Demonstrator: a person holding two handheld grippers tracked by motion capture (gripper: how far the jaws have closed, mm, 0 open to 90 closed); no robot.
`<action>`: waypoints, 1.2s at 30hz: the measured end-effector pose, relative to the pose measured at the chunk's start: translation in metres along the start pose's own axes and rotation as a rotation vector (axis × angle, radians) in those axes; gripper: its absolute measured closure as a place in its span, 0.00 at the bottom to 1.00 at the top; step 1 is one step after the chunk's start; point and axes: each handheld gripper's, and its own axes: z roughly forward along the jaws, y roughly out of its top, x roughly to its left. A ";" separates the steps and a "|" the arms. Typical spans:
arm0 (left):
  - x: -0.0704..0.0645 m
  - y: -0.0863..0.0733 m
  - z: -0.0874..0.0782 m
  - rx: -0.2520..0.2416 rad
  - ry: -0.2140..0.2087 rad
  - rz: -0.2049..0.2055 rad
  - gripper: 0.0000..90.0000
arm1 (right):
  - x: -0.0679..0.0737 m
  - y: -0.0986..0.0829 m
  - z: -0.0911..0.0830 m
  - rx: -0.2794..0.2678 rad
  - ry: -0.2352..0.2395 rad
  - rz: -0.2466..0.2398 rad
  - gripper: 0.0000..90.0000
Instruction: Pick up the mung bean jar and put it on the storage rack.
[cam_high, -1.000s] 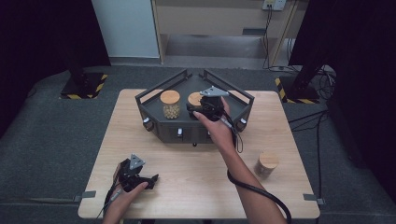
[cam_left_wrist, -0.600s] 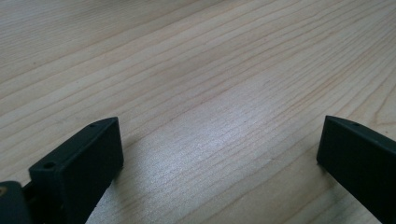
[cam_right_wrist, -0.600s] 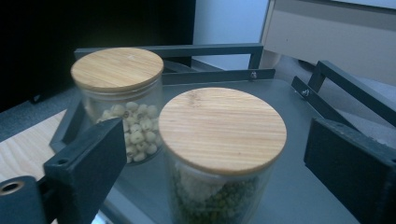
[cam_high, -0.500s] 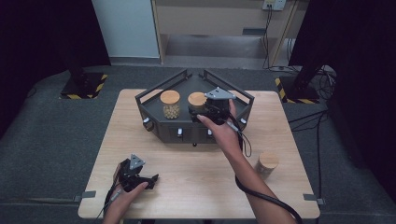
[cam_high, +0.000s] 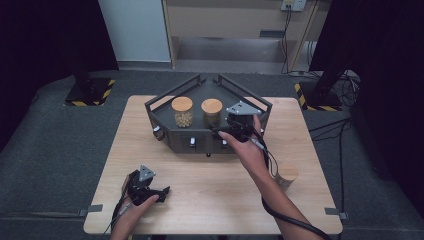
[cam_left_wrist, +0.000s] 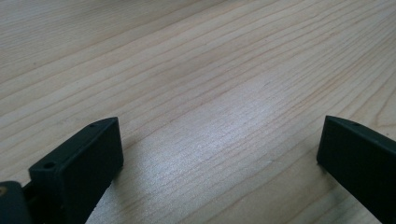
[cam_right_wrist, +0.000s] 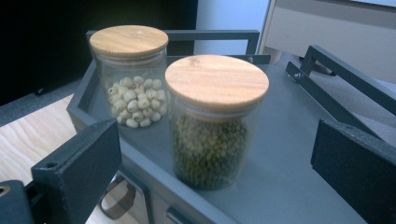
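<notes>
A dark grey tray (cam_high: 200, 92) with a raised rail stands at the back of the wooden table (cam_high: 210, 200). Two glass jars with wooden lids stand upright on it: one of pale beans (cam_high: 182, 112) and one of green beans (cam_high: 212, 113). My right gripper (cam_high: 224, 128) hovers at the tray's front right, just short of the green jar. In the right gripper view its jaws are open (cam_right_wrist: 215, 140), with the green jar (cam_right_wrist: 212, 126) ahead between them, untouched, and the pale jar (cam_right_wrist: 130, 79) behind to the left. My left gripper (cam_high: 159, 192) rests open near the front left edge (cam_left_wrist: 219, 135).
A third wooden-lidded jar (cam_high: 287, 174) stands on the table at the right, beside my right forearm. The tray's front face carries small knobs (cam_high: 192, 142). Dark floor and black stands surround the table.
My right gripper has drawn back from the green jar toward me and slightly right, and the jar now stands free on the tray. The left gripper has not moved.
</notes>
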 end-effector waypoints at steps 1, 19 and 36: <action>0.000 0.000 0.000 0.000 0.000 0.000 0.00 | -0.001 -0.001 -0.002 0.000 0.001 -0.002 0.02; 0.000 0.001 0.001 0.001 0.001 -0.001 0.00 | -0.012 -0.014 -0.040 0.007 0.013 0.012 0.01; -0.001 0.001 0.001 0.000 0.004 -0.002 0.00 | -0.023 -0.040 -0.080 0.039 -0.019 0.009 0.02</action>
